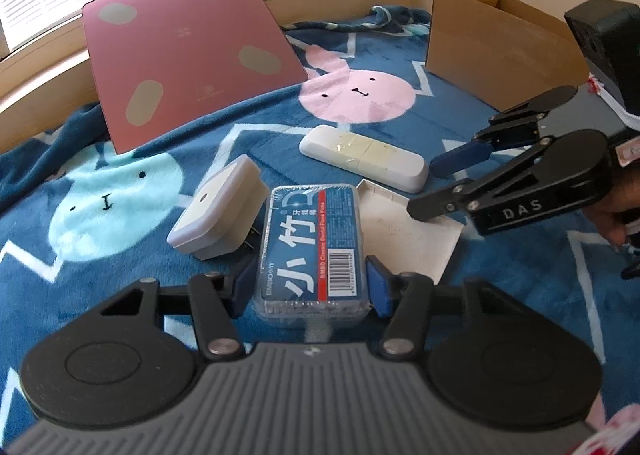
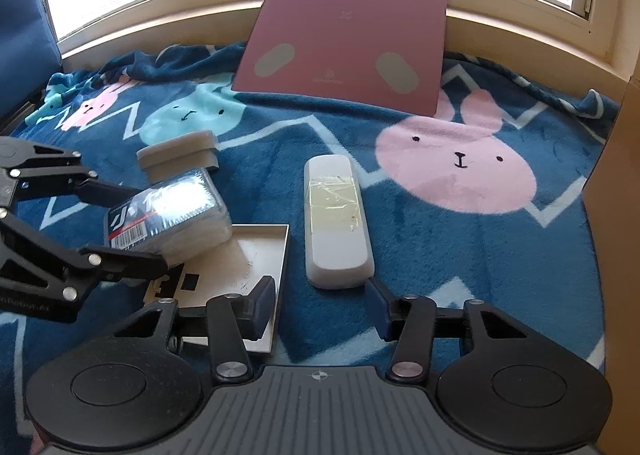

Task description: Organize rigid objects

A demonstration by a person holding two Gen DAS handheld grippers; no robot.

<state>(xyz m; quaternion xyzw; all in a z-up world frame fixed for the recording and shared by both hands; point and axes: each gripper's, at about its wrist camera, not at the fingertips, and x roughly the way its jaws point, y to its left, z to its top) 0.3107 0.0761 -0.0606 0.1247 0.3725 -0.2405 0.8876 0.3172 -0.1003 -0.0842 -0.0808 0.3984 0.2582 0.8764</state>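
1. Blue-labelled, the clear plastic floss-pick box sits between the left gripper fingers, both blue pads against its sides: a grip, as far as the left wrist view shows. It lies partly on a flat white tray lid just ahead and to that gripper's right.
2. Ahead of the right gripper, its fingers flank the near end of the long white taped case. The right pad looks to touch the case corner; the left pad stands apart, over the tray lid edge, so this gripper is not yet clamped.
3. Left of the box leans a small grey-white block, untouched.
4. Farther ahead, the pink bathroom scale leans against the window sill on the blue rabbit blanket.
5. A cardboard box waits far right of the left gripper; I cannot see inside it. Judging by this, sorting has barely begun: every item lies out on the blanket.
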